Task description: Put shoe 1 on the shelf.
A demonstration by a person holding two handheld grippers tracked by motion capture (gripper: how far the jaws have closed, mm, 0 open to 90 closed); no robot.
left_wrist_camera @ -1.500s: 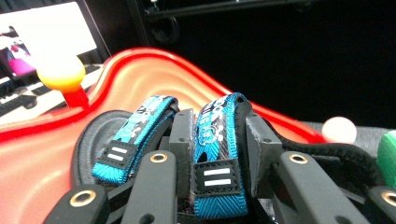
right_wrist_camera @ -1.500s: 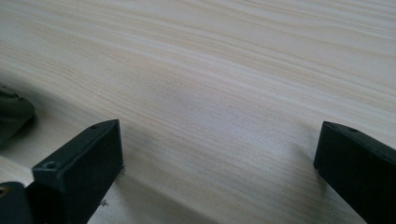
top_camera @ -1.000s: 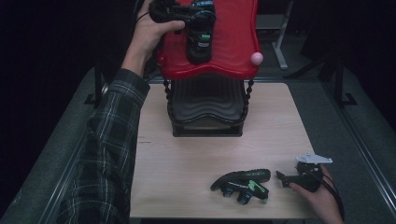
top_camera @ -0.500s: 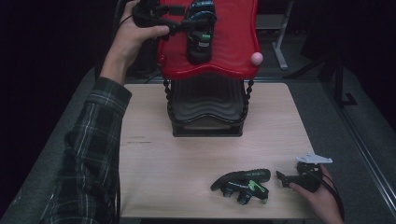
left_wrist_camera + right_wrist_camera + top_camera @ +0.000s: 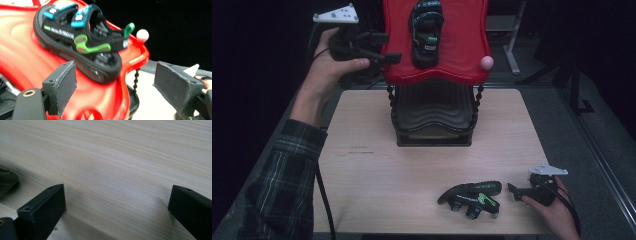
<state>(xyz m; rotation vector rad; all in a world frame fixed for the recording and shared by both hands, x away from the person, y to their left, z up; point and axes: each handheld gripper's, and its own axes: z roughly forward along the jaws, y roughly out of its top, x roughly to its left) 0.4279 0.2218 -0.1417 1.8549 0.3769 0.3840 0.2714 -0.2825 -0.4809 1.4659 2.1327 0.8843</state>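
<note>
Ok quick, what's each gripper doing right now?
Left gripper: fingers just opened, nothing between them, sandal lying on the red tray.
Right gripper: open, empty.

The work surface is a light wood-grain table (image 5: 362,165) with rounded corners, standing on dark grey carpeted floor (image 5: 597,145). Beyond the far table edge, metal stand legs (image 5: 512,50) rest on the floor. The surrounding room is dark and unlit.

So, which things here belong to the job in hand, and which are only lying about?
Belonging to the job:
- sandal on the rack, on the red top shelf
- sandal on the table
- left gripper, open beside the shelf
- right gripper, open by the second sandal

Lying about:
- pink ball at the shelf's corner
- table
</note>
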